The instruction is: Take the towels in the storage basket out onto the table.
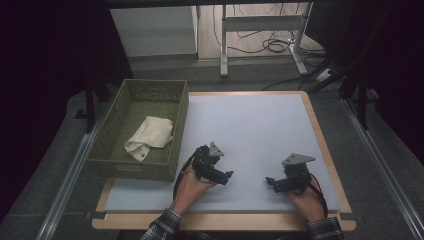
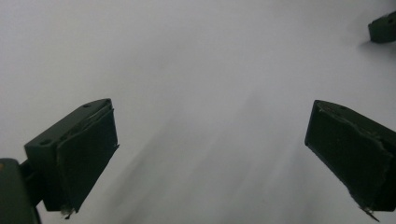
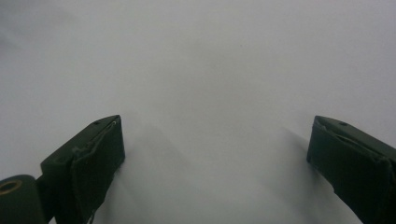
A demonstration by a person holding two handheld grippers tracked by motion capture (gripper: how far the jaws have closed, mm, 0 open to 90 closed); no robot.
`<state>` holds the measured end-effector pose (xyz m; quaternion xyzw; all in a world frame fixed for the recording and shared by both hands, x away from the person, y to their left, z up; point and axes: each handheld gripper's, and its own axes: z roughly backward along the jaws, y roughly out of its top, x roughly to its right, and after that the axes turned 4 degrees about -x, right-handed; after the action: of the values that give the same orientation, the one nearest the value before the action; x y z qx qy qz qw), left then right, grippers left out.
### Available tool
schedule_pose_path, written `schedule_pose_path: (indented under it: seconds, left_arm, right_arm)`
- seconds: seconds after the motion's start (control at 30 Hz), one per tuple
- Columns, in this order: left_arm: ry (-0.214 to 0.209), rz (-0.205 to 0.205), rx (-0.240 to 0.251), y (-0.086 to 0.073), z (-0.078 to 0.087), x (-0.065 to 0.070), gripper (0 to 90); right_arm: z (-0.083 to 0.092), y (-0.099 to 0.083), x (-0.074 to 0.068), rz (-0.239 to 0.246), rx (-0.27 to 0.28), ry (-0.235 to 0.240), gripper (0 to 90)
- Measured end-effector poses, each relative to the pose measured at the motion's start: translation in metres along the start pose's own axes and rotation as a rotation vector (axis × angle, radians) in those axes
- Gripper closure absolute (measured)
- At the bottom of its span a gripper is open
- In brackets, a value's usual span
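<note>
Left gripper [image 2: 210,154] and right gripper [image 3: 215,163]: jaws wide, empty.

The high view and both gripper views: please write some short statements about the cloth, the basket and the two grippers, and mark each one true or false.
1. The cream cloth lies inside the green basket. True.
2. The basket stands at the right side of the table. False: it stands at the left side of the white mat.
3. The left gripper holds the cloth. False: its fingers are spread with nothing between them, over the bare mat.
4. The right gripper is open. True: its fingers stand wide apart with nothing between them.
5. The two grippers point towards each other over the mat. True.
</note>
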<state>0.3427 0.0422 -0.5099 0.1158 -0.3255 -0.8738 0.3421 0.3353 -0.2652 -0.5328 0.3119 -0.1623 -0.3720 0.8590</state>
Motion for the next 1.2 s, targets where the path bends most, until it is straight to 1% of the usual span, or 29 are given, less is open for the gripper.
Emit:
schedule_pose_path:
  seconds: [0.03,0.2,0.3,0.37,0.4,0.53,0.57,0.6,0.63,0.7,0.8,0.9,0.93,1.0,1.2]
  left_arm:
    - [0.008,-0.010,-0.004,0.005,0.001,0.000,2.6]
    - [-0.010,-0.006,0.002,0.016,0.003,-0.003,2.7]
    - [-0.001,-0.026,0.002,0.026,0.007,-0.005,3.2]
    - [-0.006,-0.032,0.005,0.033,0.009,-0.006,3.2]
    - [-0.006,-0.032,0.005,0.033,0.009,-0.006,3.2]
    - [0.001,-0.037,0.006,0.045,0.014,-0.008,3.2]
    - [-0.001,-0.038,0.012,0.050,0.016,-0.009,3.2]
    - [-0.001,-0.038,0.012,0.050,0.016,-0.009,3.2]
    - [-0.005,-0.038,0.012,0.053,0.017,-0.009,3.2]
    - [0.002,-0.049,0.009,0.059,0.019,-0.010,3.1]
    - [0.007,-0.052,0.007,0.064,0.020,-0.011,3.0]
    - [0.002,-0.044,0.010,0.070,0.024,-0.014,3.0]
    - [0.002,-0.044,0.010,0.070,0.024,-0.014,2.9]
    - [0.006,-0.046,0.013,0.074,0.026,-0.018,2.9]
    - [0.011,-0.033,0.023,0.081,0.036,-0.028,2.7]
  right_arm:
    - [0.000,0.000,0.000,0.000,0.000,0.000,4.2]
    - [0.000,0.000,0.000,-0.001,0.001,0.001,4.2]
    - [0.000,0.000,0.000,0.001,0.000,0.001,4.2]
    - [0.000,0.000,0.000,0.000,0.000,0.000,4.2]
    - [0.000,0.000,0.000,0.000,0.000,0.000,4.2]
    - [0.000,0.000,0.000,-0.001,-0.001,0.001,4.2]
    - [0.000,0.000,0.000,0.000,0.000,0.001,4.2]
    - [0.000,0.000,0.000,0.000,0.000,0.001,4.2]
    - [0.000,0.000,0.000,0.000,0.000,0.001,4.2]
    - [0.000,0.000,0.000,0.001,0.000,0.001,4.2]
    - [0.000,0.000,0.000,0.001,0.000,0.001,4.2]
    - [0.000,0.000,0.000,0.000,0.000,0.002,4.2]
    - [0.000,0.000,0.000,0.000,0.000,0.002,4.2]
    - [0.000,0.000,0.000,0.001,0.000,0.002,4.2]
    - [0.000,0.000,0.000,0.002,0.001,0.001,4.2]
